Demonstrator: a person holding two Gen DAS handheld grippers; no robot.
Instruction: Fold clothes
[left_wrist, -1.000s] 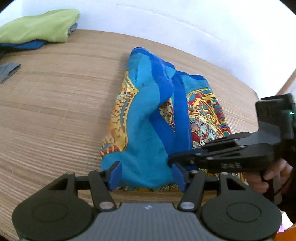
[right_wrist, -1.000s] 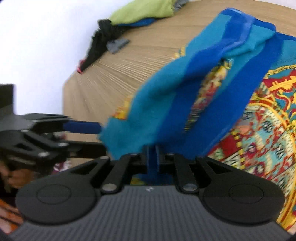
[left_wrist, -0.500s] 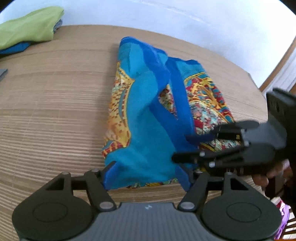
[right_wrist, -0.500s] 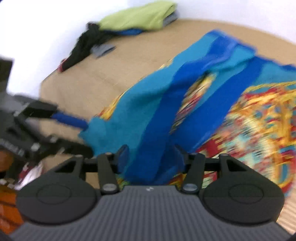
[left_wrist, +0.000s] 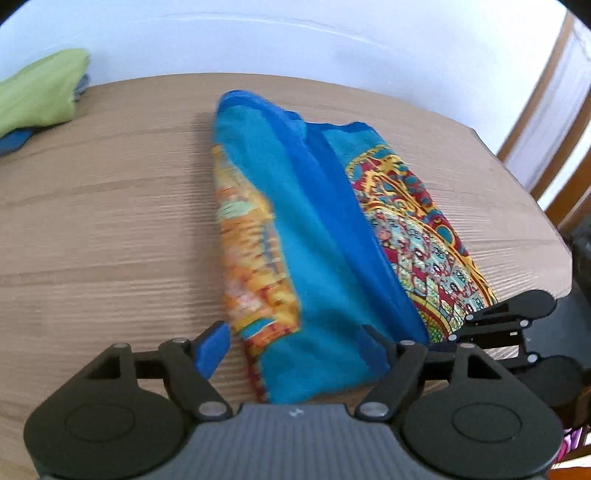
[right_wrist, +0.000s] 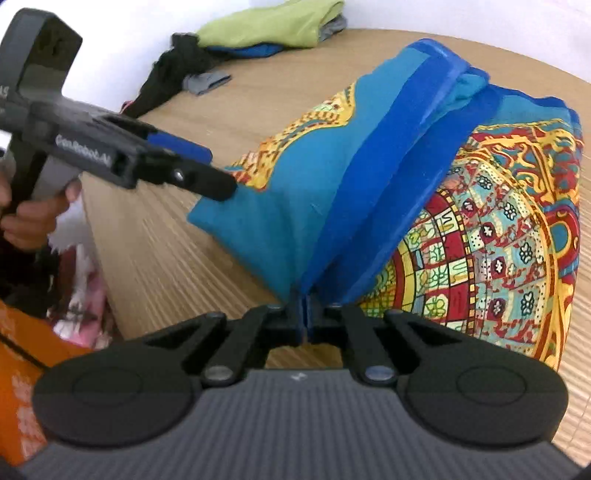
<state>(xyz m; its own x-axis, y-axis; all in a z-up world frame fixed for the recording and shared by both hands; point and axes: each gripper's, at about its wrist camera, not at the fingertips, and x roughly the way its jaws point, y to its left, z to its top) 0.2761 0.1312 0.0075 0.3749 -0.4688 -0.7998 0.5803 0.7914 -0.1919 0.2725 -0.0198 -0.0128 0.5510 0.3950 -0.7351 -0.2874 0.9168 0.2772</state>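
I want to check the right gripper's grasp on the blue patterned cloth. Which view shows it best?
The right wrist view: the right gripper has its fingers shut on the blue patterned cloth. The left wrist view shows only its black linkage from the side, beside the cloth's near edge.

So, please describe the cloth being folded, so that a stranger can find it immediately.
On the round wooden table, look near the front edge, away from the pile with the lime-green folded garment at the back. There lies a turquoise cloth with dark blue bands; only it carries a red and yellow ornamental print.
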